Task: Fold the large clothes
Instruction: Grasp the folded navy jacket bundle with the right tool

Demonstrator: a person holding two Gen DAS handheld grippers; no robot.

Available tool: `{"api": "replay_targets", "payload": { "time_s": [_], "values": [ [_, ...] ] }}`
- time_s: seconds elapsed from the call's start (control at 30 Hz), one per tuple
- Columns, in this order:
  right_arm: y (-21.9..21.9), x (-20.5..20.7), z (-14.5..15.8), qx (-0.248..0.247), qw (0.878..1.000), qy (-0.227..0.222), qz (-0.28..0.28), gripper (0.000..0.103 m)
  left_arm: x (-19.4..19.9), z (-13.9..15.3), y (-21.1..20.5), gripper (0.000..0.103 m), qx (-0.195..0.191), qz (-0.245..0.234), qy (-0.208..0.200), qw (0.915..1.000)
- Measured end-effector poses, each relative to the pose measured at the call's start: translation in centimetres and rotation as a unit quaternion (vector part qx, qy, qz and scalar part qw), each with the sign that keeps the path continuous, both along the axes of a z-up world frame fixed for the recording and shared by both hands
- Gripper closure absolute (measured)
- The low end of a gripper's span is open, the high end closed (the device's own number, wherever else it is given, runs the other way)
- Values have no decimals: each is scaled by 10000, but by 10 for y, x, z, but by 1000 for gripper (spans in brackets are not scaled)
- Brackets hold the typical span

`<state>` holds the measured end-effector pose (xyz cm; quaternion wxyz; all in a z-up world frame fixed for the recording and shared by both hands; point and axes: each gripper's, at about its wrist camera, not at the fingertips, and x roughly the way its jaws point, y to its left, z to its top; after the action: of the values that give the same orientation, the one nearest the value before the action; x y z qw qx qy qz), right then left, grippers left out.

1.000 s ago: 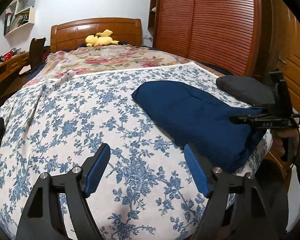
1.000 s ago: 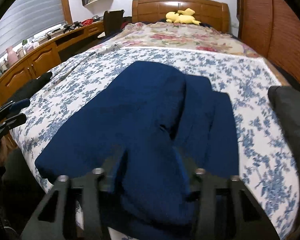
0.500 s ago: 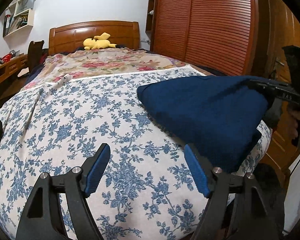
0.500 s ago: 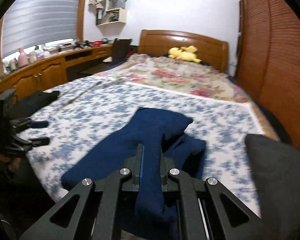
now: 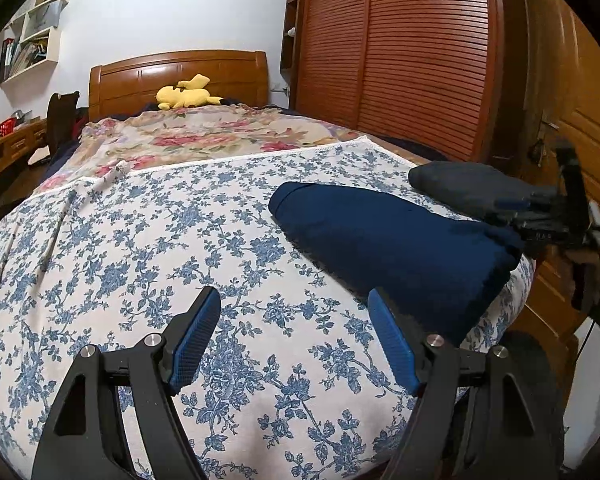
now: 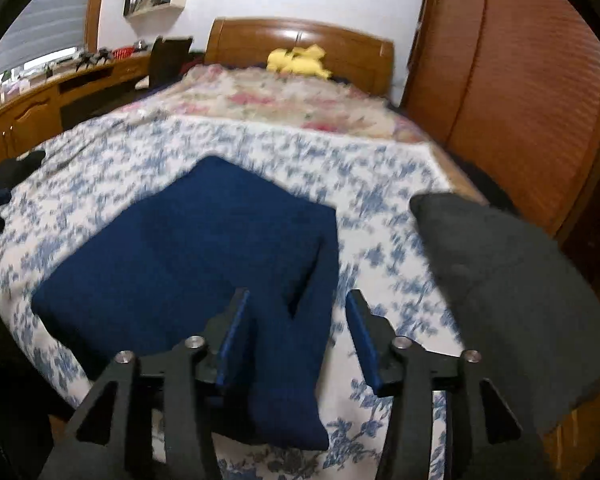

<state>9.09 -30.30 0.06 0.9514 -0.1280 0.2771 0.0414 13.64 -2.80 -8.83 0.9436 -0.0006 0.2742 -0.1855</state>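
A navy blue garment (image 5: 384,240) lies folded on the blue-flowered bedspread (image 5: 180,240), near the bed's right corner; it also fills the middle of the right wrist view (image 6: 204,256). My left gripper (image 5: 296,340) is open and empty, low over the bedspread, left of the garment. My right gripper (image 6: 296,332) is open, its blue pads either side of a narrow flap of the garment that lies over the bed's edge. In the left wrist view the right gripper (image 5: 540,220) shows blurred at the garment's far right end.
A dark grey folded cloth (image 6: 512,280) lies at the bed's right corner beside the navy garment. A yellow plush toy (image 5: 186,94) sits by the wooden headboard. A slatted wardrobe (image 5: 400,52) stands right of the bed, a wooden desk (image 6: 40,104) on the left.
My right gripper held the navy garment lifted half a second ago; it has lowered the cloth onto the bed and opened. The left gripper has stayed open and nearly still.
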Motion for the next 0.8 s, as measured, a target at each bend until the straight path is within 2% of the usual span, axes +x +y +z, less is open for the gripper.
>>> {"api": "replay_targets", "payload": {
  "time_s": [0.13,0.4,0.5,0.57,0.63,0.8],
  "values": [
    [21,-14,11,241,9987,-139,423,51,-2,2,-1,26,-5,45,-84,10000],
    [63,-12,-20,824,9881,502,1197,51,-2,3,-2,26,-60,44,-122,9999],
    [75,-3,-46,765,9845,944,1267,51,-2,1,-3,26,-37,-1,-77,10000],
    [78,13,-65,988,9807,1200,1187,51,-4,1,-3,26,-36,-37,-74,10000],
    [81,14,-73,908,9824,1112,1192,51,-5,2,-4,26,22,-38,-97,9999],
    [79,19,-68,991,9824,1097,1143,51,-3,0,-4,26,36,-31,-17,10000]
  ]
}}
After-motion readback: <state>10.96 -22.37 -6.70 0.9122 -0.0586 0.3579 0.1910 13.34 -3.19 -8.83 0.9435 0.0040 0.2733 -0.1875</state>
